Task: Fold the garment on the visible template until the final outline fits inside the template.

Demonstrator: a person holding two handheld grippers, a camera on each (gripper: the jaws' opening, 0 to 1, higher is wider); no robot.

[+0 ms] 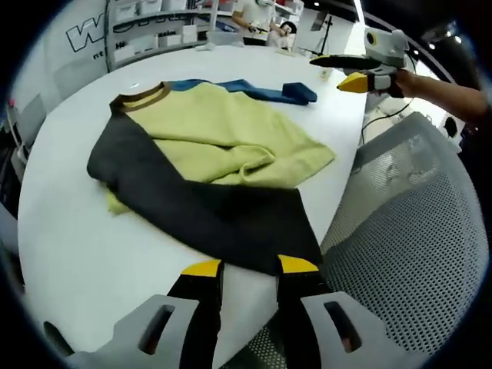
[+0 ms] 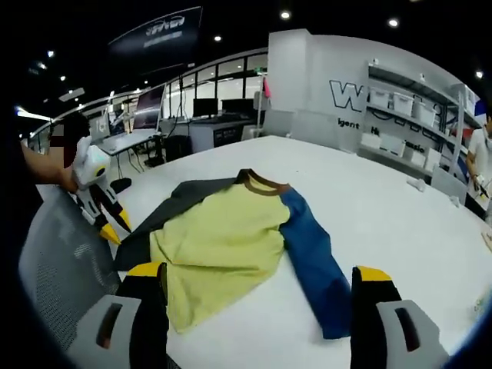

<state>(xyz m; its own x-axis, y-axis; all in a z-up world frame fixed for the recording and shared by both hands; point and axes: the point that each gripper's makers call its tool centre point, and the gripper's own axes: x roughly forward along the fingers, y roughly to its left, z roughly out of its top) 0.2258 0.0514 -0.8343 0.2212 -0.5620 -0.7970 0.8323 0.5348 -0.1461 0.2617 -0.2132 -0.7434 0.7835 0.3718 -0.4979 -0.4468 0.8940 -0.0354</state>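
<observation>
White round table point(image 1: 77, 254) carries the garment point(image 1: 223, 134), a yellow shirt with a brown collar, one dark sleeve and one blue sleeve. No template outline can be made out. In the left gripper view, the left gripper point(image 1: 250, 269) has its jaws apart, holding nothing, tips at the dark sleeve's cuff at 6 o'clock. A mesh chair point(image 1: 415, 231) sits at 4 o'clock. The right gripper point(image 2: 257, 277) is spread wide over the hem, holding nothing. Shelving point(image 2: 415, 100) stands at 2 o'clock.
</observation>
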